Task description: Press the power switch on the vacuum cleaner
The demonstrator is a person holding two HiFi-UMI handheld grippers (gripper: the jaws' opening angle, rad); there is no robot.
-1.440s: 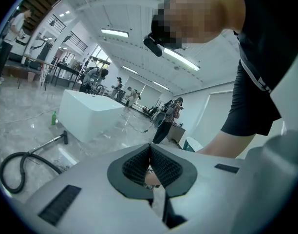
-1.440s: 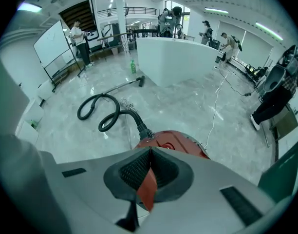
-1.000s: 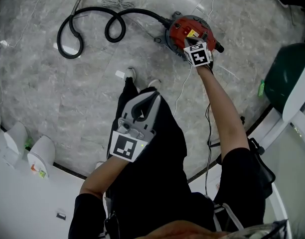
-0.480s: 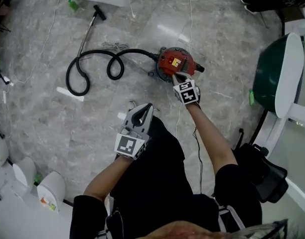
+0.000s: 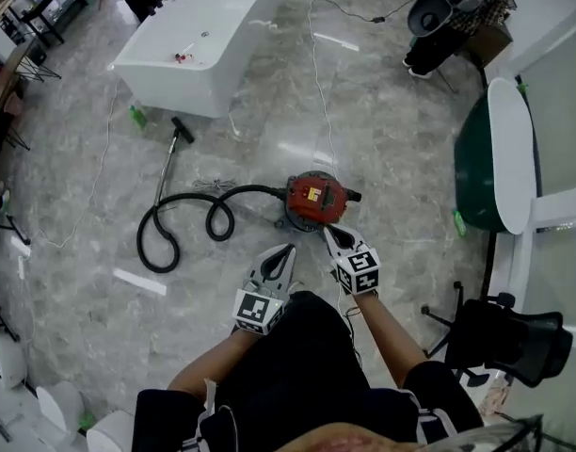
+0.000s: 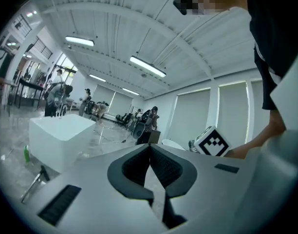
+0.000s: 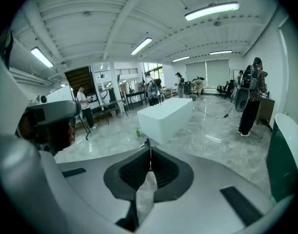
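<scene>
The red vacuum cleaner [image 5: 314, 201] stands on the marble floor in the head view, with its black hose [image 5: 186, 226] looping to the left and ending in a wand and nozzle [image 5: 171, 151]. My right gripper [image 5: 328, 232] is shut and empty, its tips a short way in front of the cleaner and clear of it. Just left of it, over my dark trousers, my left gripper [image 5: 287, 250] is also shut and empty. Both gripper views look level across the room and miss the cleaner. Shut jaws show for the left gripper [image 6: 150, 145] and the right gripper [image 7: 149, 143].
A large white block [image 5: 196, 38] stands beyond the hose, a green bottle [image 5: 137, 116] at its corner. A green and white chair [image 5: 495, 153] stands to the right, a black office chair [image 5: 503, 339] nearer me. Cables cross the floor. People stand at the far end.
The head view has risen far above the floor. My right gripper has come off the vacuum cleaner's top and drawn back toward me. The left gripper stays shut near my body.
</scene>
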